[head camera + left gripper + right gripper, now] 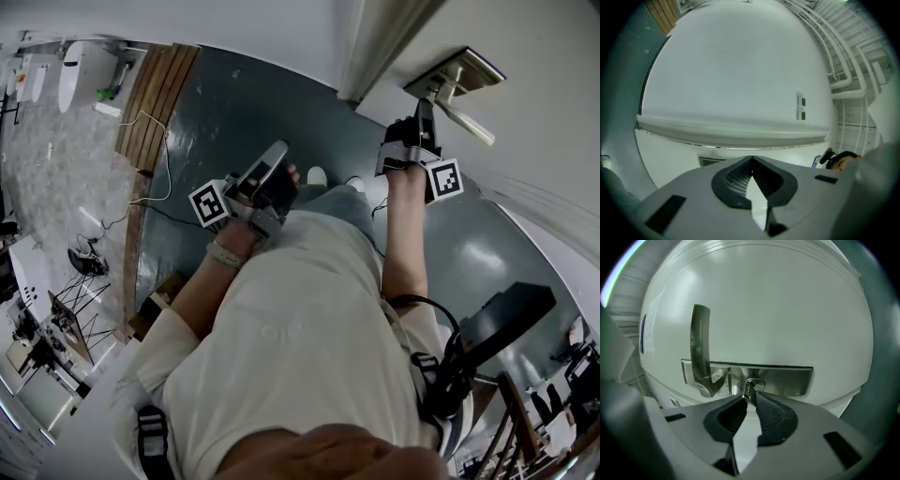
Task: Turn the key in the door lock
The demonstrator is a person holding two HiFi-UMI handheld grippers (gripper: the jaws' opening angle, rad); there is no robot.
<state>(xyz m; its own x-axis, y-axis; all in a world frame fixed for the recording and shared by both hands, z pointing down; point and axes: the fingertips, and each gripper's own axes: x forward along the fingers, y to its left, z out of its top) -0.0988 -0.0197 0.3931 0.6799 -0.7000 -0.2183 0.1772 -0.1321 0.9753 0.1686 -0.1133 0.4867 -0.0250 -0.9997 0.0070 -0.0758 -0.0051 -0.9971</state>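
A brushed-metal lock plate (780,379) on the white door (778,310) carries a lever handle (700,350) at its left. A small metal key (750,393) sticks out of the cylinder (756,382) in the plate. My right gripper (749,400) is shut on the key, its ribbed pads pinching the key's head. The head view has that gripper (425,111) raised to the plate (457,73) and handle (464,119), hiding the key. My left gripper (265,172) is held low by the person's body, away from the door. Its jaws (751,160) are shut with nothing in them.
A white wall (736,70) with a ledge (731,132) faces the left gripper, with white pipes (843,84) and two small wall plates (801,107) at the right. Wooden boards (156,94) and cables (159,192) lie on the dark floor (244,112) at the left. Black equipment (506,314) stands at the right.
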